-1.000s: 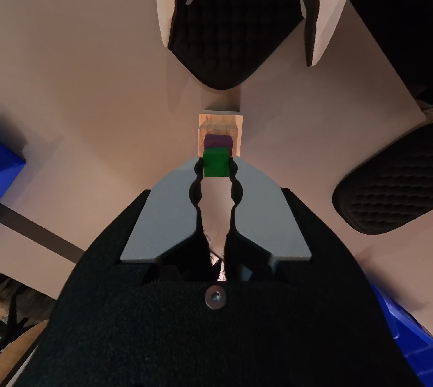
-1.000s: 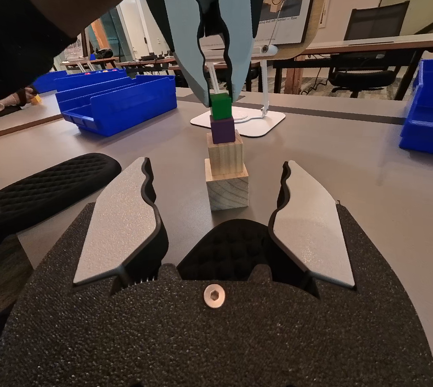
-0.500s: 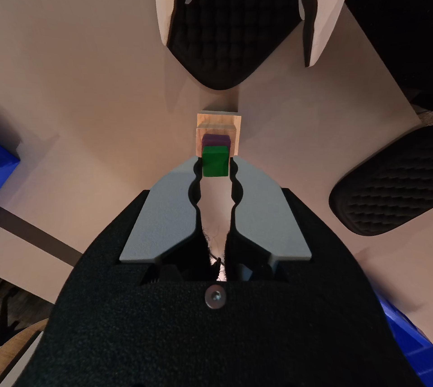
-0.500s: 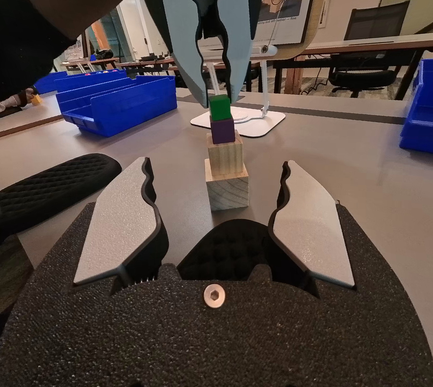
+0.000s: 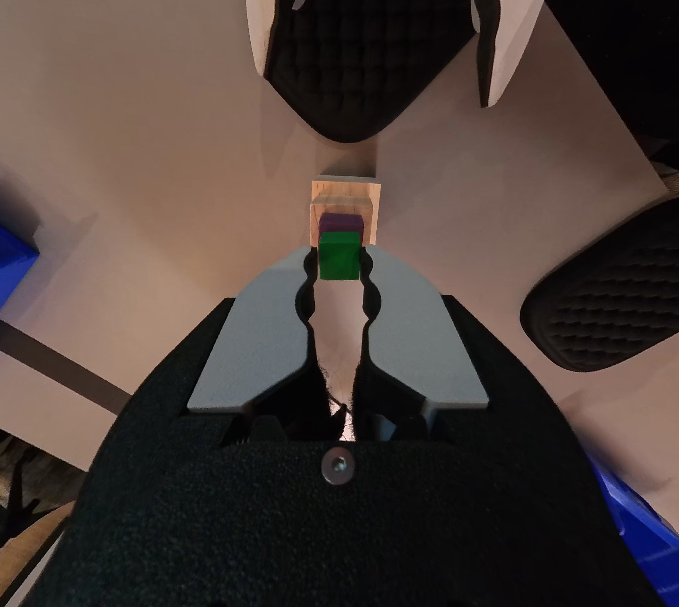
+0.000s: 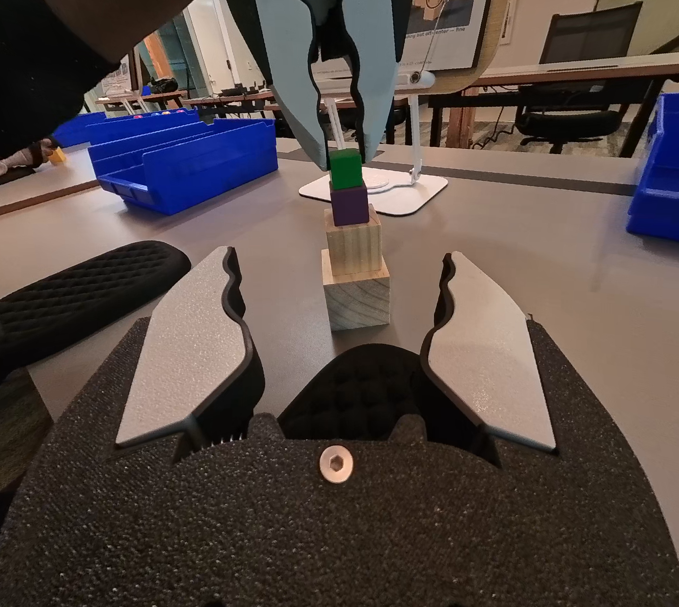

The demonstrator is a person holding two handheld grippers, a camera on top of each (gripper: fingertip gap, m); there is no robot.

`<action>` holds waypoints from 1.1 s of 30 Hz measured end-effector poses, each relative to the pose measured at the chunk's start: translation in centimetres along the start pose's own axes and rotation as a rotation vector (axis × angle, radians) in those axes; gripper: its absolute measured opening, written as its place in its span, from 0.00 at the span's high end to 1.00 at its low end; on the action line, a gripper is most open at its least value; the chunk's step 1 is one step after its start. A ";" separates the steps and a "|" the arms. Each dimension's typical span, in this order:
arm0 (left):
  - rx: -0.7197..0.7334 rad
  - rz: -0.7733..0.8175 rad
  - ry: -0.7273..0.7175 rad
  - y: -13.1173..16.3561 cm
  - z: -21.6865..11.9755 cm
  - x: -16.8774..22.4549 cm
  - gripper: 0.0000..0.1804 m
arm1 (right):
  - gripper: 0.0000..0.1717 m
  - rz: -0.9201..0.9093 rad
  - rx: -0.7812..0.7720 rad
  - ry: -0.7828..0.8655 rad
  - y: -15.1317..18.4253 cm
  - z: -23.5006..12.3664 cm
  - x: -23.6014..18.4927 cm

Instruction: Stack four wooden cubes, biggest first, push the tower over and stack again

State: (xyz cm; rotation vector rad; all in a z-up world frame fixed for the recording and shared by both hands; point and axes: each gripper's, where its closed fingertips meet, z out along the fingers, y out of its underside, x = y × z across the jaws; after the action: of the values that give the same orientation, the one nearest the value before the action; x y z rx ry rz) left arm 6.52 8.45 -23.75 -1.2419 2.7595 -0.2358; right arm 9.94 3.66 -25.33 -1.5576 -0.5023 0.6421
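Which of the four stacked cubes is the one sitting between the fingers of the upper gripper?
The green cube, topmost in the stack. The left gripper grips its sides; the purple cube and both wooden cubes below stand untouched.

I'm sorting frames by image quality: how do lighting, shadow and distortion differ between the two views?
Left wrist view: dim, warm cast, a shadow beyond the block stack, soft focus. Right wrist view: brighter, stack sharp, background table edges bowed by the wide lens.
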 end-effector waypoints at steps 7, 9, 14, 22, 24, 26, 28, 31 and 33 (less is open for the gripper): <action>-0.005 0.002 0.004 0.0 -0.1 0.1 0.88 | 0.40 0.002 0.000 -0.001 0.0 0.0 0.0; -0.001 0.001 -0.004 -0.1 -0.1 -0.1 0.87 | 0.40 0.002 0.000 -0.001 0.0 0.0 0.0; 0.053 -0.026 -0.033 -0.8 -0.6 -0.4 0.73 | 0.40 0.000 0.000 0.000 0.0 0.0 0.0; 0.705 -0.130 -0.408 -7.2 -8.5 -1.2 0.19 | 0.40 0.007 0.005 -0.002 0.0 -0.1 0.0; 0.893 -0.152 -0.470 -8.0 -10.9 0.3 0.19 | 0.40 0.003 0.001 -0.004 0.0 0.0 0.0; 1.036 -0.189 -0.553 -8.1 -12.8 1.9 0.19 | 0.41 -0.003 -0.003 -0.007 0.1 0.0 -0.1; 1.109 -0.256 -0.714 -7.0 -14.1 3.1 0.29 | 0.41 -0.011 -0.004 -0.006 0.1 0.0 -0.2; 1.184 -0.294 -0.853 -5.6 -14.5 6.5 0.42 | 0.41 -0.021 -0.008 -0.004 0.1 0.0 -0.3; 1.208 -0.404 -0.915 -4.0 -14.3 8.1 0.40 | 0.41 -0.027 -0.005 -0.004 0.1 0.0 -0.3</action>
State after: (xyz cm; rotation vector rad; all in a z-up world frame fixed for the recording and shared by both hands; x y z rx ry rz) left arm 1.81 1.13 -9.26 -1.0523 1.1595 -0.8964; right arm 9.68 3.47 -25.39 -1.5523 -0.5277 0.6238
